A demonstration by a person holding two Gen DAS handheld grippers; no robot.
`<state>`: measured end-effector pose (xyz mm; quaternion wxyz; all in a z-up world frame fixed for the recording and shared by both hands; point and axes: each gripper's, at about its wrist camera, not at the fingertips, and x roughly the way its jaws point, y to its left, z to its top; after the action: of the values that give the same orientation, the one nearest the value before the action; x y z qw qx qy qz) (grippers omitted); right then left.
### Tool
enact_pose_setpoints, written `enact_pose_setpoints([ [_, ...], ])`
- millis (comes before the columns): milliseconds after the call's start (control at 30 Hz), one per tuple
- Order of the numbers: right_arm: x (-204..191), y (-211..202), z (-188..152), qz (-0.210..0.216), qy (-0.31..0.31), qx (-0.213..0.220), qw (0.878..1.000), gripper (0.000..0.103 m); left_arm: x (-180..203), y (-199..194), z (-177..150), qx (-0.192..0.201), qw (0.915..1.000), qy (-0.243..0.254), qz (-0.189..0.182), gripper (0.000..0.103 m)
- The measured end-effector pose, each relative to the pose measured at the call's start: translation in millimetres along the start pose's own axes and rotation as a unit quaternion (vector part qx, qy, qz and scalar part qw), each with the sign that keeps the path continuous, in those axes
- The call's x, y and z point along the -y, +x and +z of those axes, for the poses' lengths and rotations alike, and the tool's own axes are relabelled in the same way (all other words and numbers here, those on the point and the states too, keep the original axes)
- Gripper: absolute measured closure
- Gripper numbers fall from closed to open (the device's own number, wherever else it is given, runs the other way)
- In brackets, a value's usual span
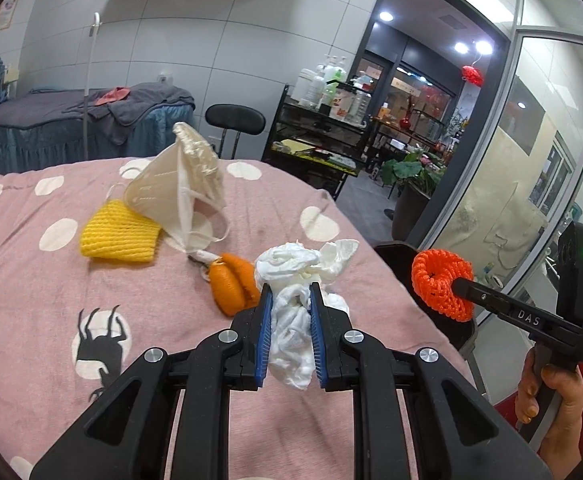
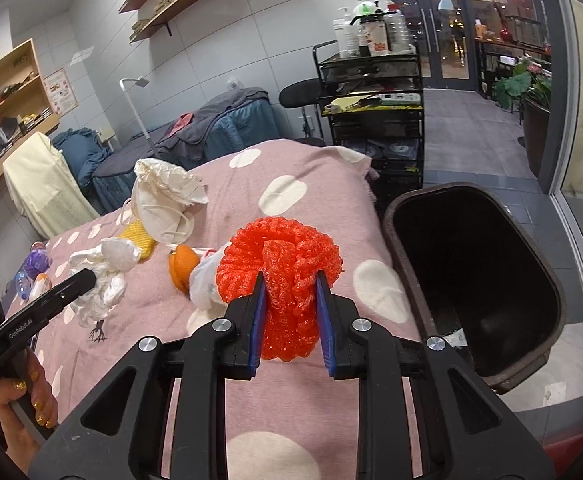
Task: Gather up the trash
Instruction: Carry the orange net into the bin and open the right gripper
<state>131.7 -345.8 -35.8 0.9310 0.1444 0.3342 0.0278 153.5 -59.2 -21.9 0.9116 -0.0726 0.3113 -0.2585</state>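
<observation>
Left gripper (image 1: pixel 290 292) has its blue pads (image 1: pixel 264 332) pinching a crumpled white tissue (image 1: pixel 291 320), the wad bulging out above and below the fingers and held just over the pink spotted blanket (image 1: pixel 31 300). Over on the right, the right gripper (image 2: pixel 288 280) is clamped on a red foam net (image 2: pixel 287 276), fingers squeezed into its sides, the net puffing out in a ruffled ball ahead of the tips. From the left camera that same net shows as a ring on the end of the right gripper, hanging past the blanket's edge. The bin (image 2: pixel 531 272), dark and open-topped, stands just beside the bed on the right, its rim close to the blanket's edge; a scrap of paper lies at its bottom. Trash on the blanket: a yellow foam net (image 1: pixel 119 236) lying flat, a white face mask (image 1: pixel 163 196) tipped up against it with its straps trailing, a cream crumpled wrapper (image 1: pixel 199 160) behind the mask, and an orange net (image 1: pixel 231 284) just left of the held tissue, near touching it. More white tissue lies beside the orange net in the right view. Far left in the right view, a small bottle (image 2: pixel 25 280) and a purple thing (image 2: pixel 37 262) lie near the blanket's far edge. Beyond the bed stand a black trolley (image 2: pixel 371 92) loaded with pump bottles, a stool (image 1: pixel 235 119), and a second bed (image 1: pixel 71 120) draped in grey.
</observation>
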Motion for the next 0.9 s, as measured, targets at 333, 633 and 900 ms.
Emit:
enact_pose_setpoints([
  [333, 47, -10, 4, -0.051, 0.027, 0.015, 0.998, 0.079, 33, 12, 6, -0.001, 0.9990, 0.023, -0.038, 0.086],
  [633, 97, 17, 11, -0.098, 0.058, -0.002, 0.993, 0.079, 60, 21, 11, 0.002, 0.9972, 0.047, -0.058, 0.086],
  [900, 140, 57, 8, -0.133, 0.090, -0.038, 0.986, 0.079, 83, 37, 14, -0.007, 0.9949, 0.061, -0.080, 0.086],
])
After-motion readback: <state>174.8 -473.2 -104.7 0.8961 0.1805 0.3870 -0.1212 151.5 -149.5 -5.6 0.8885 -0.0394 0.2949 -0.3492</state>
